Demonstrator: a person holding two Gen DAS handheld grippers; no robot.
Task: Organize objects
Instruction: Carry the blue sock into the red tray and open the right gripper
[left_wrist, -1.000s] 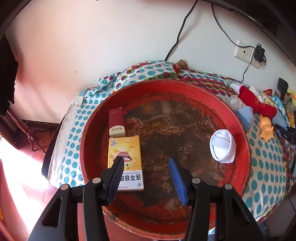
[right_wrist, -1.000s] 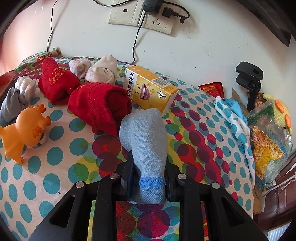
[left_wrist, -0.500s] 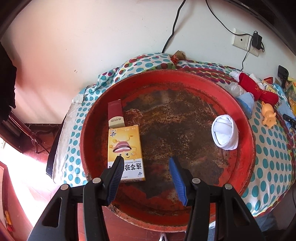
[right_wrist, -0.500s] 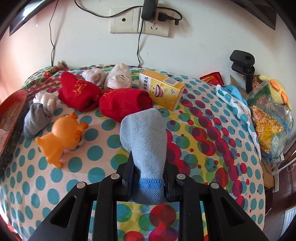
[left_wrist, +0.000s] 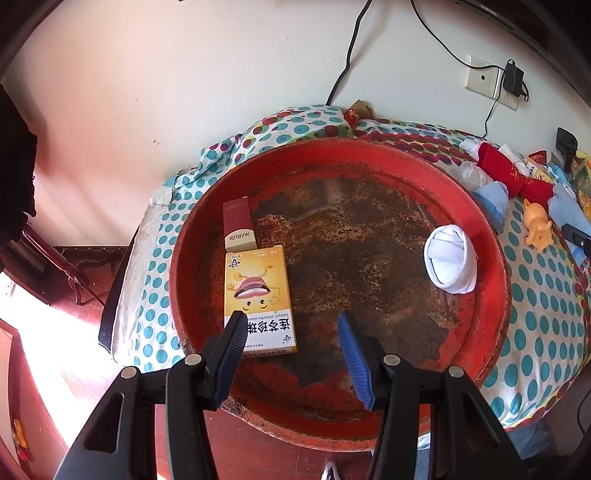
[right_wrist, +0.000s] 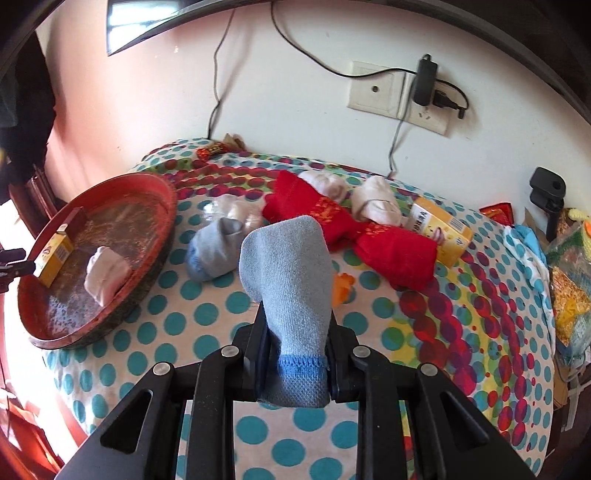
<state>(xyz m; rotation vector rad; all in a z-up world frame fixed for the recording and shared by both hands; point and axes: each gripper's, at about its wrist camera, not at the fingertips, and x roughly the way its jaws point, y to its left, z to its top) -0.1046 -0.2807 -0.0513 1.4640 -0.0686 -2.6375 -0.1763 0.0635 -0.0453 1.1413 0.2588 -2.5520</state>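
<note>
Right gripper (right_wrist: 295, 354) clenched on a blue sock (right_wrist: 291, 280), cuff between the jaws, toe standing up toward 12 o'clock, above the dotted cloth (right_wrist: 207, 317). Beyond the sock, at 11 o'clock, a second blue sock (right_wrist: 212, 251) lying on the cloth; at 1 o'clock, red socks (right_wrist: 391, 247), then pale socks (right_wrist: 376, 201) and a yellow box (right_wrist: 441, 230) near the wall. At 9 o'clock, a red tray (right_wrist: 155, 254).

Left gripper (left_wrist: 291, 347) released, jaws wide apart, empty, over the near edge of the tray (left_wrist: 491, 295). Just past its left finger (left_wrist: 231, 349), a yellow carton (left_wrist: 258, 291) flat in the tray, a maroon box (left_wrist: 238, 227) touching its far end. At 2 o'clock, a white sock (left_wrist: 450, 264) in the tray.
</note>
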